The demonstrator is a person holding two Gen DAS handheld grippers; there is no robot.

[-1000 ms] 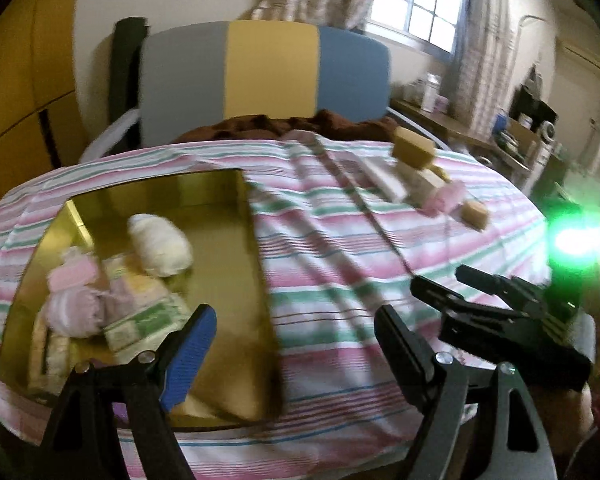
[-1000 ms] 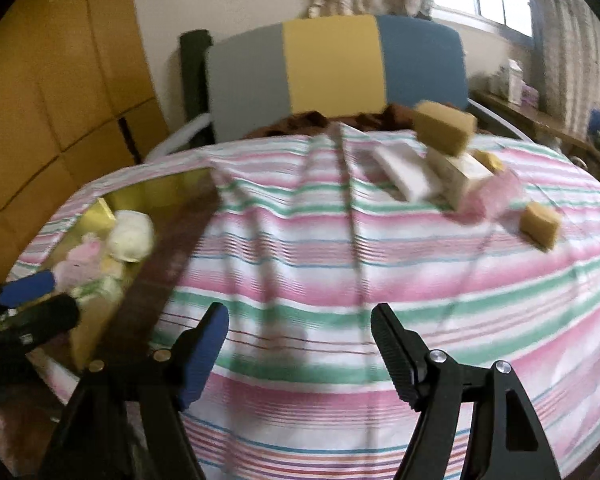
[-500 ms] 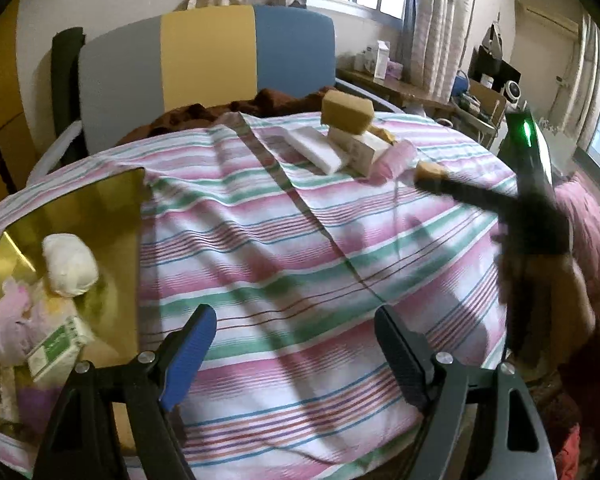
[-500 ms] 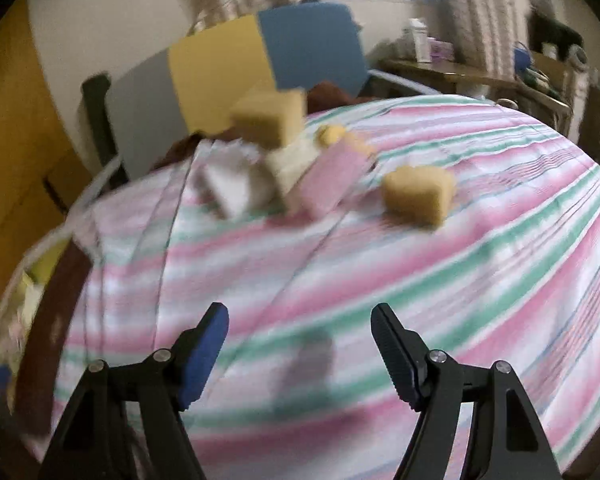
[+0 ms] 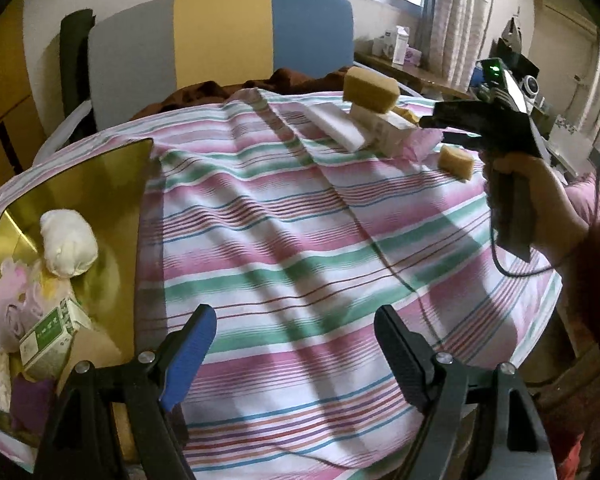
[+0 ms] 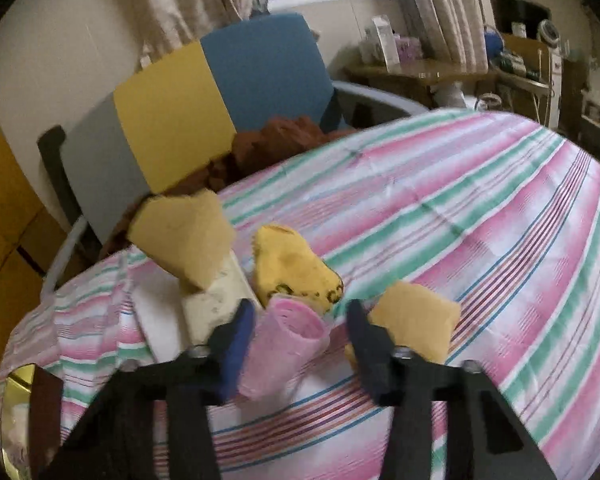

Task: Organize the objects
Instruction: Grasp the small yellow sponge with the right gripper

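The right gripper (image 6: 300, 334) is closing around the pink roll (image 6: 286, 346); the roll is lying between the jaws, the right pad not yet touching it. The roll's long axis is running almost straight along the gripper's line, open end facing away, so the jaws are squeezing across its width. Just beyond the roll sits a yellow pouch (image 6: 296, 266); left of the roll a cream box (image 6: 216, 300) is carrying a sponge (image 6: 184, 236), and right of it a smaller sponge (image 6: 416, 320). The left gripper (image 5: 296, 344), open and empty, is hovering well away, beside the gold tray (image 5: 112, 184).
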